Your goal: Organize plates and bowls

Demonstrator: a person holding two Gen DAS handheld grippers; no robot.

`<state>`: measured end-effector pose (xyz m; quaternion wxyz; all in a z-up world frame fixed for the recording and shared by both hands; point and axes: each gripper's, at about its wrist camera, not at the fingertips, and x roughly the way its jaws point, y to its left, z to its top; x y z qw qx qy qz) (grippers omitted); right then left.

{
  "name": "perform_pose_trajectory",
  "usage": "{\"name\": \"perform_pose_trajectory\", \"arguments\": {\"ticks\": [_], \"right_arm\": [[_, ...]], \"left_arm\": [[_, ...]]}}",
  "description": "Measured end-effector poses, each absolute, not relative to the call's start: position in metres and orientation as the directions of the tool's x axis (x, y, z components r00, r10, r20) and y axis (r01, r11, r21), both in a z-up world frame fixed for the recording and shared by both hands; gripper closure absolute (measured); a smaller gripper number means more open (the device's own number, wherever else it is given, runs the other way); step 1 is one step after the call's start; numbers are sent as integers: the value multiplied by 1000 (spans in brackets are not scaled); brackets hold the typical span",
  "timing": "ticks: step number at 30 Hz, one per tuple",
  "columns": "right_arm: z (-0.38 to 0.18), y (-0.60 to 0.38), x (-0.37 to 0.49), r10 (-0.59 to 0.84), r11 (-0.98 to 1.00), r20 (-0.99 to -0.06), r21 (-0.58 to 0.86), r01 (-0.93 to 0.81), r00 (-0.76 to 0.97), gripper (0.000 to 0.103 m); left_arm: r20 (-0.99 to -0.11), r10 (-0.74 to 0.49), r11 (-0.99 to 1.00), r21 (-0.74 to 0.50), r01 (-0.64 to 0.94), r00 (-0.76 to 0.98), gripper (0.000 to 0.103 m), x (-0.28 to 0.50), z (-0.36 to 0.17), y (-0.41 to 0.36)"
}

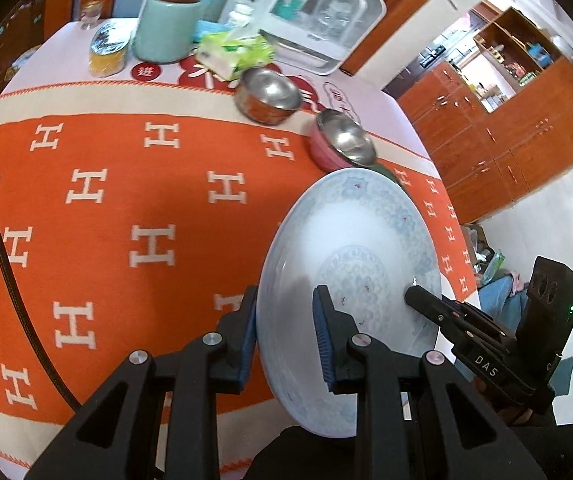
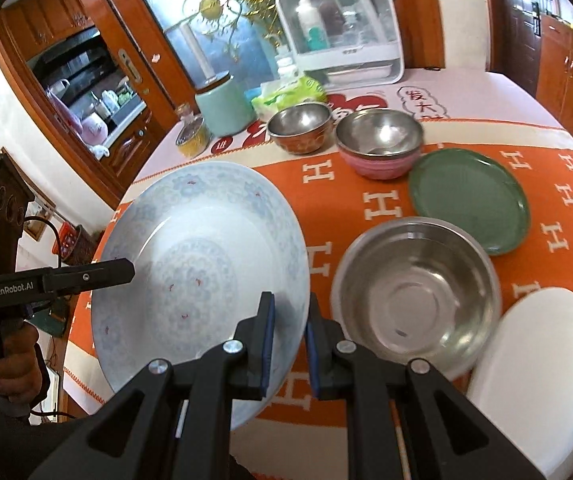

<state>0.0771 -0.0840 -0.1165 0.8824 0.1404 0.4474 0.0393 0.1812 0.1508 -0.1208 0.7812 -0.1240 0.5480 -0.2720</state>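
A large white plate with a pale blue pattern (image 1: pixel 350 248) (image 2: pixel 198 248) hangs tilted above the orange tablecloth, held from both sides. My left gripper (image 1: pixel 286 296) is shut on its near-left rim, blue pads on both faces. My right gripper (image 2: pixel 290 300) is shut on the opposite rim; in the left wrist view the right gripper (image 1: pixel 414 294) reaches in from the right. The left gripper (image 2: pixel 126 270) shows at the plate's left edge in the right wrist view. On the table lie a big steel bowl (image 2: pixel 414 292), a green plate (image 2: pixel 470 200), a pink bowl (image 2: pixel 380 148) (image 1: pixel 342 144), a copper-sided bowl (image 2: pixel 300 126) (image 1: pixel 268 94) and stacked white plates (image 2: pixel 538 352).
At the table's far side stand a teal jar (image 1: pixel 166 24), a green tissue pack (image 1: pixel 234 52), a small tin of yellow contents (image 1: pixel 108 50) and a white plastic cabinet (image 1: pixel 318 16). Wooden cupboards (image 1: pixel 506 140) stand beyond the table's right edge. A hand (image 2: pixel 10 364) grips the left tool.
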Motion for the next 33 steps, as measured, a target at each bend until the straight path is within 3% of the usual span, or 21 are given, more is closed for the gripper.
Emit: {"name": "perform_pose_trajectory", "arguments": {"ticks": [17,33], "right_arm": [[-104,-170,-9,166,958,-767,274,82,620,89],[-112,-266,-59,103,974,-808,201,107,580,88]], "left_arm": [[-784,-572,802,-474,364,240,78,113,-96,48],[-788,-585,781,-485,393,191,75,70,-116,-68]]}}
